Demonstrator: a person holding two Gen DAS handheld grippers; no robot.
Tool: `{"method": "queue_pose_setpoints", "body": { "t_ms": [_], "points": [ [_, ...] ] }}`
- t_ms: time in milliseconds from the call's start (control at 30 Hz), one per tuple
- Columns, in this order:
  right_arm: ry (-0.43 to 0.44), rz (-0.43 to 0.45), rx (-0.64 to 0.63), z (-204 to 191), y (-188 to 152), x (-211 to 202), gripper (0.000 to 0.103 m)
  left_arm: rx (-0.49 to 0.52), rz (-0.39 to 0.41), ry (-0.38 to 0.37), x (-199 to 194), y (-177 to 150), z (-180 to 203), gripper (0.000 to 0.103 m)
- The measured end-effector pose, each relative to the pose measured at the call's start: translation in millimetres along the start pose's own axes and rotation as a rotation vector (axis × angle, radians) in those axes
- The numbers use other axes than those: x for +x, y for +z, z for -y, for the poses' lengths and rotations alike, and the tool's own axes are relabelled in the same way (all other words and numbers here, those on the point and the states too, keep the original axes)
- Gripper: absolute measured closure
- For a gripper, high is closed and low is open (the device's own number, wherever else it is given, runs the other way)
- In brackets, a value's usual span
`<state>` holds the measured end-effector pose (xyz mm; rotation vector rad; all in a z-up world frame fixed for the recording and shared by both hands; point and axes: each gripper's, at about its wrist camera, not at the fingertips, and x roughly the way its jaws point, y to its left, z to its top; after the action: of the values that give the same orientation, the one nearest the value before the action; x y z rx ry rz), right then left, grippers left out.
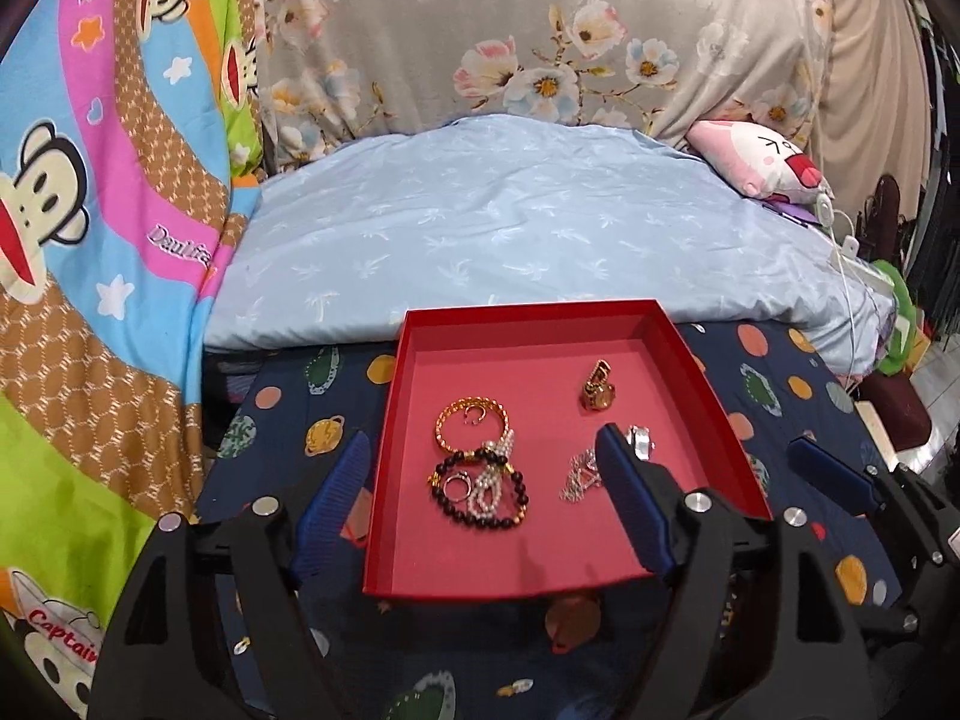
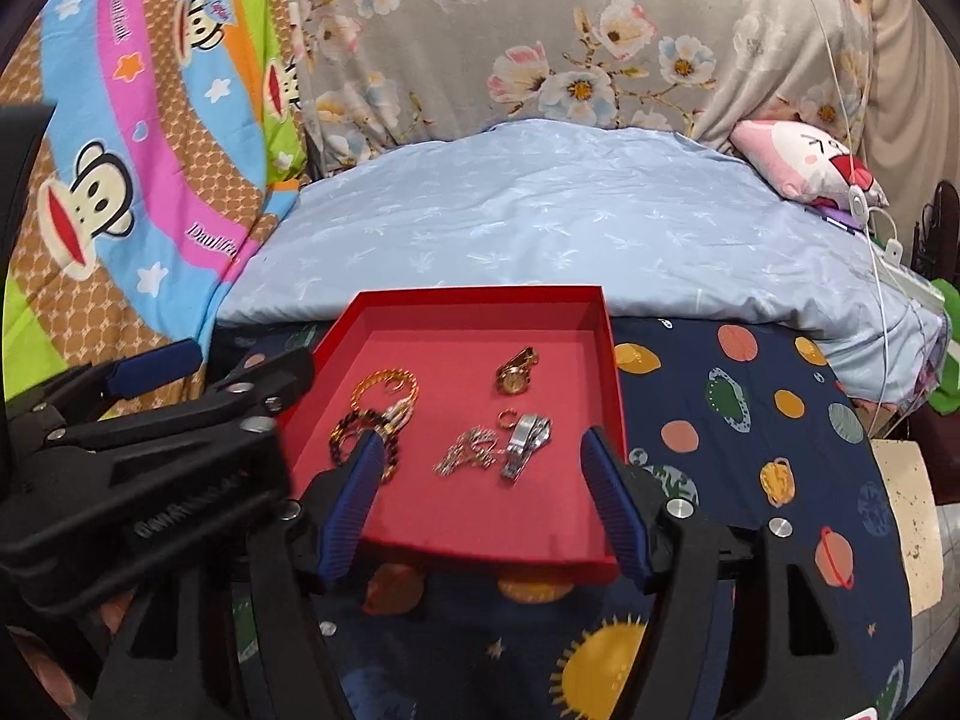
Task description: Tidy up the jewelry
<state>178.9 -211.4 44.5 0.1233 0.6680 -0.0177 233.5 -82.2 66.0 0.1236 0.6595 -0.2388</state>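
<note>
1. We find all the jewelry inside the red tray [image 1: 690,384], which rests on the planet-print cloth [image 1: 798,387] at the foot of the bed [image 1: 510,228].
2. We hold the left gripper [image 1: 480,492] over the tray's near-left part with its fingers spread wide and nothing between them. One finger lies outside the tray's left wall, the other above the tray floor.
3. We hold the right gripper [image 2: 486,480] over the near half of the tray, likewise spread and empty.
4. Left cluster: a gold bracelet [image 1: 472,423], a dark bead bracelet [image 1: 480,489], a pearl strand [image 1: 489,483] and a small ring [image 1: 458,487] overlap and touch one another.
5. Right group: a silver chain [image 2: 471,450] lies just beside a silver watch [image 2: 527,447]; a gold watch [image 2: 516,371] sits apart, toward the far wall.
6. Handling judgement: every piece looks light. The chain and pearl strand are limp and will sag and snag on neighbours; metal links are likely slippery.
7. We advise gripping the gold watch across its case, and the gold bracelet across one side of its hoop.
8. We advise lifting the tangled cluster slowly, since one piece may drag another.
</note>
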Motion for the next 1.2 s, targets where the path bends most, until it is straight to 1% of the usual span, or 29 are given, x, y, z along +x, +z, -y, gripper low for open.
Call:
{"method": "queue_pose_setpoints", "body": {
  "t_ms": [100, 200, 300, 367, 433, 500, 633, 733, 833, 933, 1033, 1133, 1200],
  "points": [
    [-0.023, 0.015, -0.039, -14, -11, -16, 0.029, 0.037, 0.023, 0.02, -19, -11, 9, 0.027],
    [-0.028, 0.012, -0.023, -16, -23, -26, 0.028, 0.024, 0.021, 0.011, -33, -21, 9, 0.026],
    [-0.032, -0.004, 0.019, -7, -35, -32, 0.028, 0.002, 0.016, 0.017, -41, -28, 2, 0.026],
    [-0.047, -0.007, 0.052, 1, -42, -36, 0.026, -0.013, 0.011, 0.034, -43, -33, -5, 0.023],
    [-0.05, -0.007, 0.091, 8, -46, -38, 0.022, -0.032, 0.008, 0.058, -44, -40, -12, 0.017],
    [-0.058, 0.002, 0.119, 13, -50, -39, 0.017, -0.039, 0.006, 0.076, -42, -47, -15, 0.014],
    [-0.095, 0.023, 0.114, 9, -55, -35, 0.017, -0.027, -0.013, 0.09, -29, -62, -16, 0.013],
    [-0.126, 0.035, 0.087, 4, -56, -28, 0.017, -0.037, -0.002, 0.122, -21, -70, -19, 0.013],
    [-0.148, 0.049, 0.081, 2, -58, -21, 0.016, -0.069, -0.002, 0.117, -11, -74, -24, 0.011],
    [-0.171, 0.064, 0.067, 1, -62, -13, 0.016, -0.095, -0.021, 0.102, 2, -80, -28, 0.011],
    [-0.182, 0.056, 0.054, -1, -66, -6, 0.016, -0.092, -0.036, 0.114, 13, -89, -28, 0.01],
    [-0.185, 0.033, 0.061, -1, -74, 3, 0.016, -0.069, -0.028, 0.145, 18, -98, -24, 0.01],
    [-0.18, 0.027, 0.074, 1, -80, 6, 0.016, -0.06, -0.024, 0.15, 19, -102, -24, 0.01]
  ]
}}
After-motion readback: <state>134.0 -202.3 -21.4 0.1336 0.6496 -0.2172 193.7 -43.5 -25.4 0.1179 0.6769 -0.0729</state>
